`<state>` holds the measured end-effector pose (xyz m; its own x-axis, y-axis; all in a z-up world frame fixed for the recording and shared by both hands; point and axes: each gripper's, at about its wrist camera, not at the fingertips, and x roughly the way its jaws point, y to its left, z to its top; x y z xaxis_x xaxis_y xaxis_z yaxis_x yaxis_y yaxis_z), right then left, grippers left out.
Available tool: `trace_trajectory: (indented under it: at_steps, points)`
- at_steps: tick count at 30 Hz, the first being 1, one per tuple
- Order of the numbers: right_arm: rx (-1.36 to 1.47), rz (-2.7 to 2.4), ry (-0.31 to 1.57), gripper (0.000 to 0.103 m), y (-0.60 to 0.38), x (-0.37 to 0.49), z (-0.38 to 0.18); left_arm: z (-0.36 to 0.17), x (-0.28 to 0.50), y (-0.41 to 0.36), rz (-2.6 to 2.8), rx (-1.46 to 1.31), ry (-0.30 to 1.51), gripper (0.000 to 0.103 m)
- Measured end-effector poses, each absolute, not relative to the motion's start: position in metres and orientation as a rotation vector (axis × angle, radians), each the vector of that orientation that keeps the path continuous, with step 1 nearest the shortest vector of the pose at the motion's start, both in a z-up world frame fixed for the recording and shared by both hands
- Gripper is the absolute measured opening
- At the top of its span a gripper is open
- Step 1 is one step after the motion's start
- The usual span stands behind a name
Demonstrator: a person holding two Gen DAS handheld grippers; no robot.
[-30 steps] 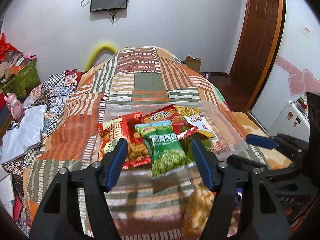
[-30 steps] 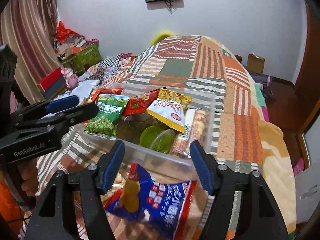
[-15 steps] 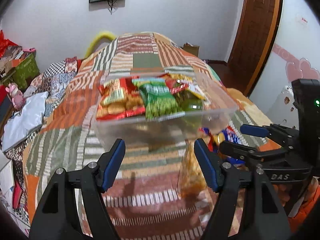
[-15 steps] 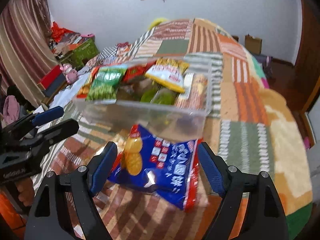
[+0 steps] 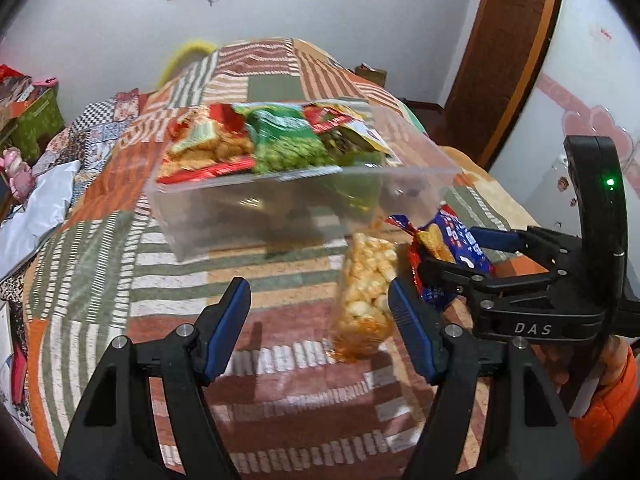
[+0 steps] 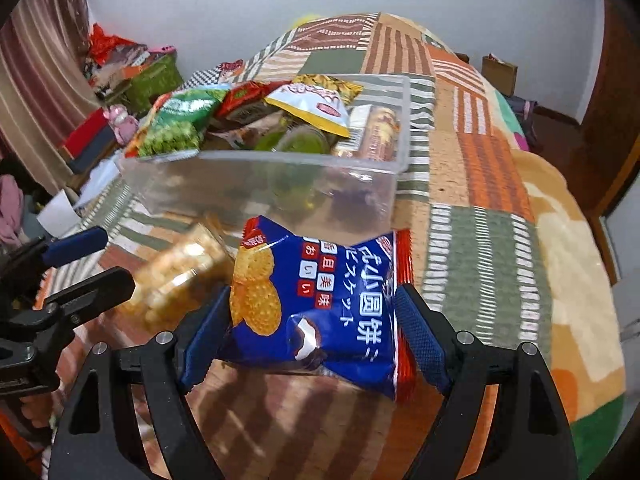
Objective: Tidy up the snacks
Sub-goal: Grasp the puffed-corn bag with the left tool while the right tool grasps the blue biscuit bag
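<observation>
Your right claw [image 6: 314, 334] is spread around the blue biscuit bag [image 6: 316, 304]; its jaws have just been opening, and the bag sits between the pads, its edges at or over them, though you cannot tell whether either pad presses it. The bag lies flat on the bed [image 6: 488, 280], just in front of the clear bin [image 6: 260, 192], its long axis running across from one pad to the other and its print reading sideways.

Your left claw [image 5: 320, 328] is also spread, pinching nothing. The puff bag [image 5: 366, 300] lies in front of the bin too, beside the blue bag, with its long axis pointing away from you toward the bin; its near end lies just inside the claw's right pad.

The bin stands on the bed's patchwork cover, its long axis crosswise to you. Snack packs are heaped at its rim, among them a green pea bag [image 5: 286, 140], a red pack [image 5: 204, 148] and a yellow-and-white pack [image 6: 312, 108].
</observation>
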<state>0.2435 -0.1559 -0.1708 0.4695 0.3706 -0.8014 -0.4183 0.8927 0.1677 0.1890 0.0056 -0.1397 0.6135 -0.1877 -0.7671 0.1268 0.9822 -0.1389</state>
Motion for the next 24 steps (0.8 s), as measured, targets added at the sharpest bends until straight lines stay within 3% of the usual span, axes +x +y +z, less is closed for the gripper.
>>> trace_trajectory:
  at_steps: [10, 15, 17, 24]
  points:
    - [-0.032, 0.470, 0.967, 0.081, -0.174, 0.245, -0.171, -0.158, 0.207, -0.020, -0.230, -0.052, 0.953, 0.070]
    - [-0.042, 0.469, 0.968, 0.087, -0.172, 0.252, -0.174, -0.164, 0.217, -0.023, -0.244, -0.070, 0.969, 0.052]
    - [-0.044, 0.466, 0.968, 0.089, -0.170, 0.254, -0.174, -0.166, 0.219, -0.023, -0.245, -0.077, 0.976, 0.038]
    - [-0.048, 0.443, 0.993, 0.103, -0.166, 0.267, -0.182, -0.169, 0.219, -0.016, -0.241, -0.121, 0.963, 0.037]
